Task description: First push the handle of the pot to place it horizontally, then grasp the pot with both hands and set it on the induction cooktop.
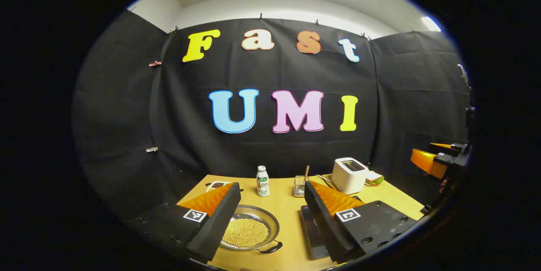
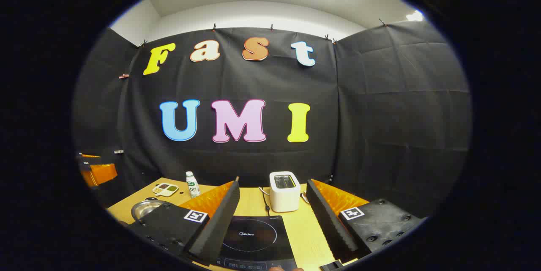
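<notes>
The pot (image 1: 249, 231) is a shallow steel pan full of yellow beans, low in the left gripper view between my left gripper's fingers. Its black handle (image 1: 270, 247) curves off the near right rim. My left gripper (image 1: 272, 185) is open above the table, with nothing held. The black induction cooktop (image 1: 312, 233) lies just right of the pot, partly behind the right finger. In the right gripper view my right gripper (image 2: 274, 181) is open over the cooktop (image 2: 253, 237). The pot (image 2: 146, 208) peeks out at the left behind a finger.
A small white bottle (image 1: 262, 181), a glass jar with a spoon (image 1: 301, 184), a white toaster (image 1: 350, 174) and a sandwich (image 1: 374, 178) stand along the back of the yellow table (image 1: 287, 209). A small divided dish (image 2: 165, 189) sits back left. Black cloth walls surround the table.
</notes>
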{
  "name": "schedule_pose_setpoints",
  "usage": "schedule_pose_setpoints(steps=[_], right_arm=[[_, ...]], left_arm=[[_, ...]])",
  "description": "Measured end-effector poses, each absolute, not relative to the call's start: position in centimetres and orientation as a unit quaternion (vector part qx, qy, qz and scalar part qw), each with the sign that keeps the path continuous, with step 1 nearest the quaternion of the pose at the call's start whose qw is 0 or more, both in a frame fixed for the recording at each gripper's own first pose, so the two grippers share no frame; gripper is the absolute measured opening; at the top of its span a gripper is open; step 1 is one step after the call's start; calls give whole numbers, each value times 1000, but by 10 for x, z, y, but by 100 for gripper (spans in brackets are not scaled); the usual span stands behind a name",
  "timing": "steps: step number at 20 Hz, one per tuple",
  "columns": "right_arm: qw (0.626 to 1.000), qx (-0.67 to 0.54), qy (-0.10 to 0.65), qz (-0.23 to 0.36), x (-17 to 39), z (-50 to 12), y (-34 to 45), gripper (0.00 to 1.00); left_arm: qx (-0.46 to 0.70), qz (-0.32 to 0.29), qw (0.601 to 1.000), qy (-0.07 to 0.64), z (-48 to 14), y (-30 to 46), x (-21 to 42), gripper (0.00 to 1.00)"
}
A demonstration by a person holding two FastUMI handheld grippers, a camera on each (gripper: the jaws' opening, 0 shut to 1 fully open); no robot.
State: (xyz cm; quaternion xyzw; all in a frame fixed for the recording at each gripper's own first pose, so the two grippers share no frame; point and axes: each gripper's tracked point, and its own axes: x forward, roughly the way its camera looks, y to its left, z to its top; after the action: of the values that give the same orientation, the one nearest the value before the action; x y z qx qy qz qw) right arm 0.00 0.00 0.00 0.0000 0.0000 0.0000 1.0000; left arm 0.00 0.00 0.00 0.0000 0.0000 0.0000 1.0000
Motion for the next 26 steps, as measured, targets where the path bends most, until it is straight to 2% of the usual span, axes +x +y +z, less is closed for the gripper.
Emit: schedule_pose_setpoints(steps=[9,11,16,21,26], right_arm=[[999,-27,-12,-33,-9,15,9,98],[999,-33,0,-37,-14,10,8,96],[998,-24,12,-60,-24,7,6,98],[998,-30,20,-48,-29,-2,17,98],[999,-19,19,-24,-3,-11,24,98]], left_arm=[[-16,3,1000,-8,-25,52,-9,95],[-19,-2,1000,-7,-28,57,-11,95],[-7,-9,1000,-15,-29,71,-21,95],[-24,-27,999,6,-46,64,-24,95],[-10,-11,1000,20,-48,63,-10,95]])
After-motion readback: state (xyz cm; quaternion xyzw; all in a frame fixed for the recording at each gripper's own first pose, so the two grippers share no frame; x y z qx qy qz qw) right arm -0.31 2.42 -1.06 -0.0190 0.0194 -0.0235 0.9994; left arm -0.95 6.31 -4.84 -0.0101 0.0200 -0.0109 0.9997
